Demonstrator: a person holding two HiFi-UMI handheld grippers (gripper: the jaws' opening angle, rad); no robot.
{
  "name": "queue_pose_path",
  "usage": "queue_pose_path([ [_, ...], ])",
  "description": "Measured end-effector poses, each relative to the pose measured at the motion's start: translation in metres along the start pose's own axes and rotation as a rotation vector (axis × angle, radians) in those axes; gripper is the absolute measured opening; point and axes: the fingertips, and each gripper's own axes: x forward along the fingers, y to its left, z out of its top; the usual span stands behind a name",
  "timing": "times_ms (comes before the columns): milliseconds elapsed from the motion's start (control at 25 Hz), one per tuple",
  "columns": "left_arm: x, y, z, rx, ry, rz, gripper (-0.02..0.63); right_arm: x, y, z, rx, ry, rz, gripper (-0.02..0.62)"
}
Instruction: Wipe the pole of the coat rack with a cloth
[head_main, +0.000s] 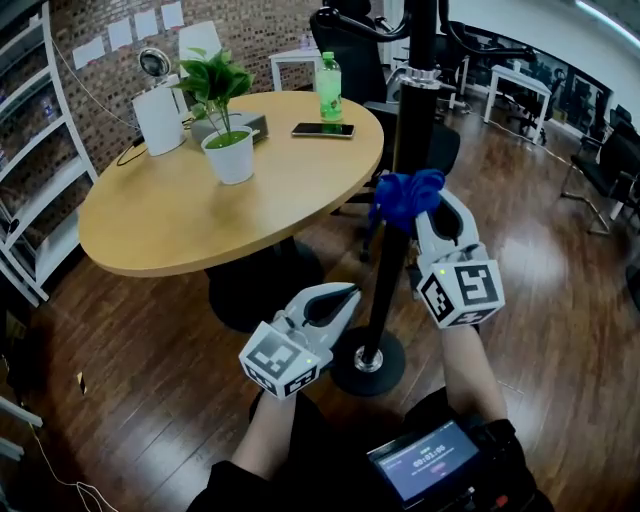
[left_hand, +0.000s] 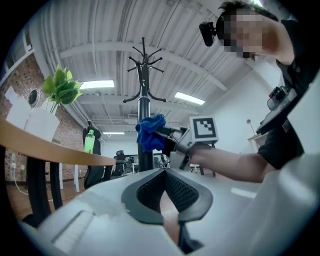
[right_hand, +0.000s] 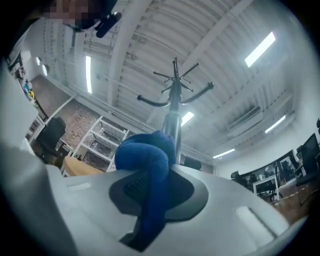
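The coat rack's black pole (head_main: 400, 180) rises from a round base (head_main: 368, 362) on the floor, right of the table. A blue cloth (head_main: 405, 197) is pressed against the pole at mid height, and my right gripper (head_main: 428, 212) is shut on it. In the right gripper view the blue cloth (right_hand: 145, 170) bulges out between the jaws, with the pole (right_hand: 171, 125) and its hooks right behind. My left gripper (head_main: 335, 300) hangs lower, left of the pole, shut with nothing in it. The left gripper view looks up at the pole (left_hand: 144, 110) and the cloth (left_hand: 151, 132).
A round wooden table (head_main: 150, 225) stands to the left with a potted plant (head_main: 228, 130), a green bottle (head_main: 330, 88) and a phone (head_main: 322, 130). Shelving (head_main: 25, 150) lines the left wall. Office chairs and desks (head_main: 520, 85) stand behind. A device with a screen (head_main: 425, 462) hangs at my chest.
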Motion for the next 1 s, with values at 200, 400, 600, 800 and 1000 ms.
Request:
queue_pose_path([
  [200,-0.017,0.003,0.026,0.034,-0.020,0.015,0.002,0.043,-0.007,0.079,-0.076,-0.110,0.016,0.051],
  [400,-0.023,0.009,0.036,0.035,-0.036,0.033,0.002,0.055,-0.012,0.116,-0.107,-0.154,0.039,0.049],
  [600,-0.016,0.009,0.020,0.021,-0.015,0.029,0.002,0.028,-0.002,0.063,-0.143,-0.121,0.017,0.049],
  [800,-0.006,0.009,0.000,-0.017,0.018,0.022,0.002,-0.021,0.014,-0.037,-0.085,0.019,-0.001,0.049],
  [1000,-0.001,0.007,-0.020,-0.045,0.042,0.016,0.002,-0.083,0.028,-0.158,0.013,0.235,-0.016,0.051],
])
